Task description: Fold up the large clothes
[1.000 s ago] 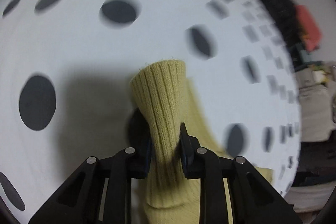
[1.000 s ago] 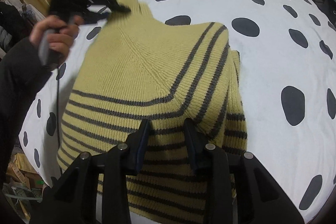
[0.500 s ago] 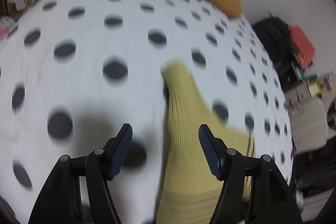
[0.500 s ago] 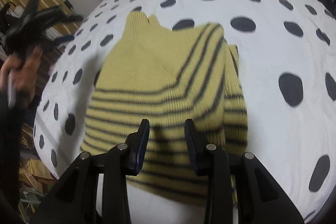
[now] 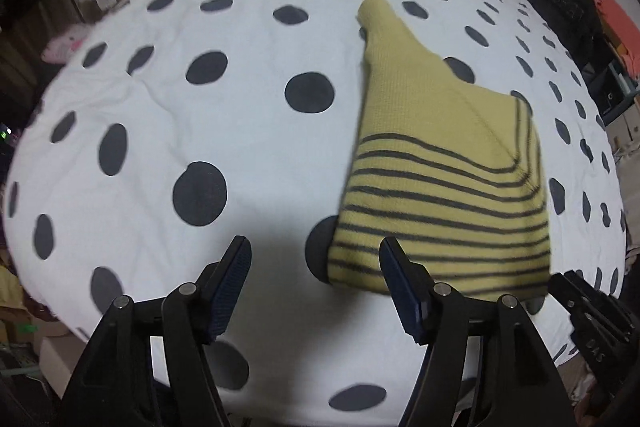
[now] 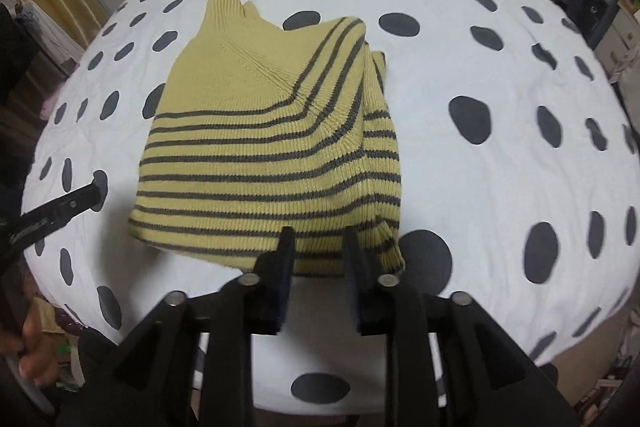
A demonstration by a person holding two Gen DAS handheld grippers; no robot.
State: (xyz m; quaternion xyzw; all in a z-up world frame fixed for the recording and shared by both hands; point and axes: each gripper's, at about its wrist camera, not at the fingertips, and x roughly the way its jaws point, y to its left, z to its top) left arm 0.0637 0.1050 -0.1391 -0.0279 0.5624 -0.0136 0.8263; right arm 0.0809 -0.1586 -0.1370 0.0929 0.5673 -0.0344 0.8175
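On the left, the left tongs (image 5: 314, 281) stand wide apart above the bed (image 5: 168, 131) and hold nothing; only the dotted white cover shows between their pads, and the near left corner of the sweater (image 5: 440, 187) lies just beside the right one. The yellow sweater with dark stripes lies on the bed, folded once, collar at the far end and hem toward the person. On the right, the right tongs (image 6: 318, 251) hover over the hem, partly apart; I cannot tell if they touch the knit, but they do not seem to hold it. I judge that one fold is finished and the next is being prepared: probably both tongs must take the hem corners and bring them toward the collar. No container is near the sweater; shelves at the far right are too unclear to read.
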